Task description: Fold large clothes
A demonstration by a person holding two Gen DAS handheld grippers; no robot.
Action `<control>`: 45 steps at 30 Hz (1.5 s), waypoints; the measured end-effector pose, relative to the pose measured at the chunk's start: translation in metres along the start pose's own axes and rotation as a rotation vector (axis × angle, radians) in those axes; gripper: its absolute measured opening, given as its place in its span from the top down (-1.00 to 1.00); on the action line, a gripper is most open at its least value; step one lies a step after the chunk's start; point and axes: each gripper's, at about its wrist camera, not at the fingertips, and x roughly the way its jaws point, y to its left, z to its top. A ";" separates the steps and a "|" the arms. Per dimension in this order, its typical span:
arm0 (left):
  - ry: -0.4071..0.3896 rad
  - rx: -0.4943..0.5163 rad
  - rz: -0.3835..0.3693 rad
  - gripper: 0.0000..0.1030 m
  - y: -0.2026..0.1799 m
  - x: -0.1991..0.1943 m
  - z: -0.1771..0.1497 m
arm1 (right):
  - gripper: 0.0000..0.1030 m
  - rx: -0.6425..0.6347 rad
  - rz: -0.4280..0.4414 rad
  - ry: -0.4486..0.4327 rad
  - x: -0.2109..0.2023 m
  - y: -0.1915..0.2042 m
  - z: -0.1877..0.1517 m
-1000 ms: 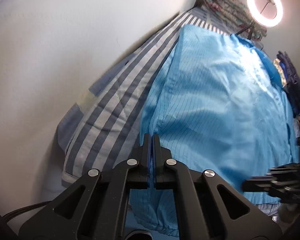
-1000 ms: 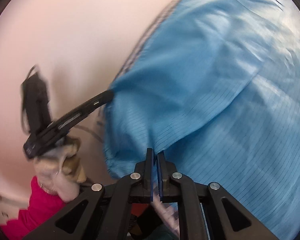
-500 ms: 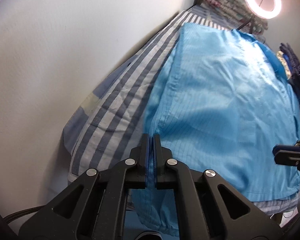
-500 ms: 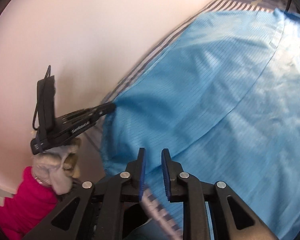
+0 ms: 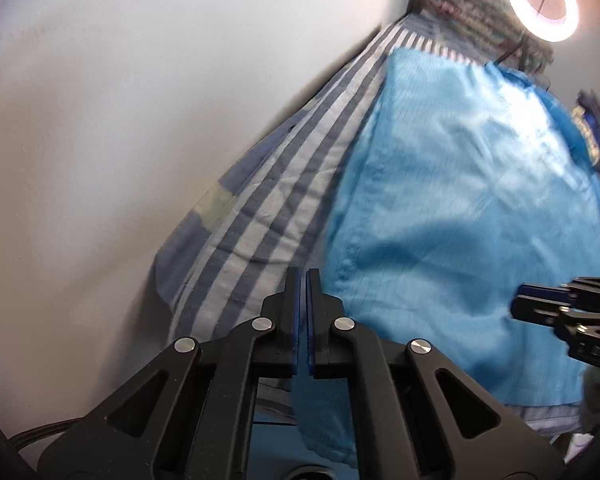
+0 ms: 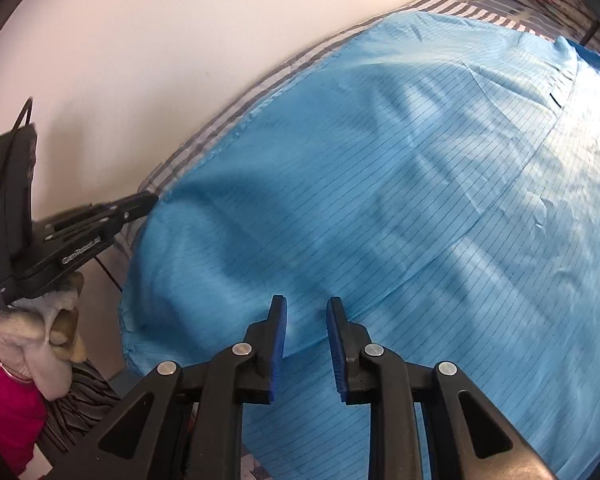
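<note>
A: The large light-blue pinstriped garment (image 6: 380,184) lies spread over the grey-and-white striped bed sheet (image 5: 276,208), near hem hanging off the bed edge. The left gripper (image 5: 302,280) is clamped on the hem corner.

B: The right gripper (image 6: 306,312)?

A: Its jaws have just been opening; they now stand apart above the cloth, gripping nothing.

B: Risk?

A: With one corner pinned, any pull probably skews the fabric or slides it off the edge.
</note>
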 end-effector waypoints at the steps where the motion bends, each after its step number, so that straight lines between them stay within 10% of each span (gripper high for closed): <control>1: 0.001 0.002 -0.027 0.98 -0.002 -0.001 0.001 | 0.58 0.004 0.014 -0.013 -0.003 0.000 0.002; 3: 0.012 0.016 -0.043 0.12 -0.008 0.001 0.002 | 0.58 0.004 0.000 -0.034 -0.010 -0.002 0.004; 5: 0.014 0.028 -0.018 -0.24 -0.013 0.006 0.002 | 0.51 0.016 -0.030 -0.052 -0.008 0.000 0.006; 7: 0.038 0.035 -0.005 -0.12 -0.017 0.015 0.003 | 0.38 0.036 -0.066 -0.076 -0.012 -0.003 0.008; 9: 0.065 0.024 -0.003 0.76 -0.017 0.023 0.004 | 0.38 0.033 -0.070 -0.076 -0.011 -0.006 0.008; 18: 0.038 0.040 0.029 0.82 -0.020 0.018 0.005 | 0.36 -0.026 -0.100 -0.031 0.020 0.002 0.022; 23: -0.015 0.055 -0.026 0.10 -0.024 0.006 0.018 | 0.43 -0.010 -0.065 -0.174 -0.017 -0.001 0.050; 39: 0.085 0.056 -0.086 0.10 -0.016 0.051 0.039 | 0.59 0.191 -0.073 -0.150 0.056 -0.058 0.139; 40: 0.085 0.059 -0.086 0.12 -0.016 0.052 0.039 | 0.58 0.186 -0.074 -0.152 0.060 -0.056 0.140; 42: 0.081 0.065 -0.088 0.77 -0.017 0.053 0.039 | 0.58 0.163 -0.092 -0.155 0.062 -0.051 0.141; 45: 0.058 0.092 -0.086 0.97 -0.022 0.048 0.040 | 0.59 0.172 -0.052 -0.162 0.050 -0.052 0.138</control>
